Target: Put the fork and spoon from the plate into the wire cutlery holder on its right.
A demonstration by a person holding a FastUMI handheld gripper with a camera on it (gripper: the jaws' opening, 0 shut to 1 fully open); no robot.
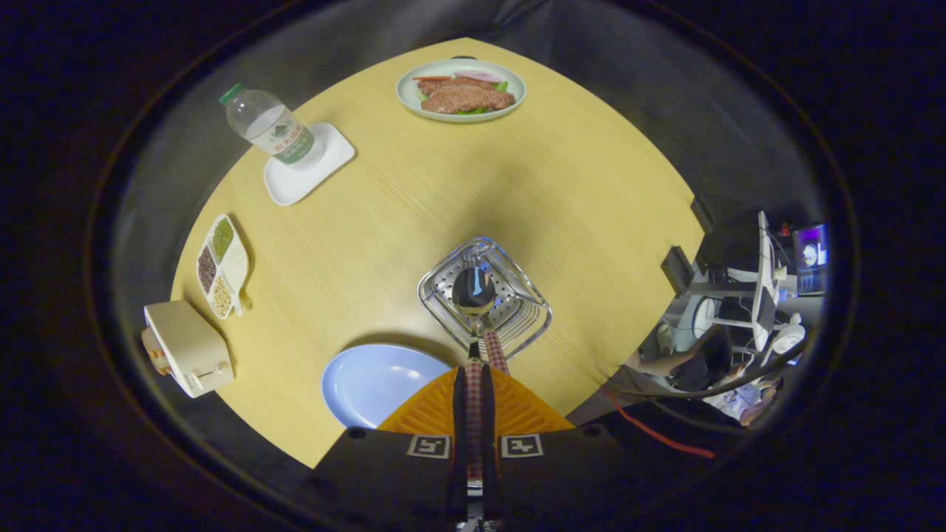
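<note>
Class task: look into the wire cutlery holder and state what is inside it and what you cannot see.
The spoon bowl hangs over the wire cutlery holder, held in the shut tongs. The perforated holder floor shows around it; the part beneath the bowl is covered.

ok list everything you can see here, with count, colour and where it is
spoon: 1, silver bowl, checked handle, held between the fingers, bowl over the holder
wire cutlery holder: 1, silver, just ahead of the fingers, right of the blue plate
blue plate: 1, pale blue, left of the fingers
toaster: 1, cream, left of the blue plate
divided dish of beans: 1, white, beyond the toaster
water bottle: 1, clear, green cap, on a white tray
plate of food: 1, pale green, far side
table: 1, light wood
gripper: 1, fingers shut on the spoon handle
</note>
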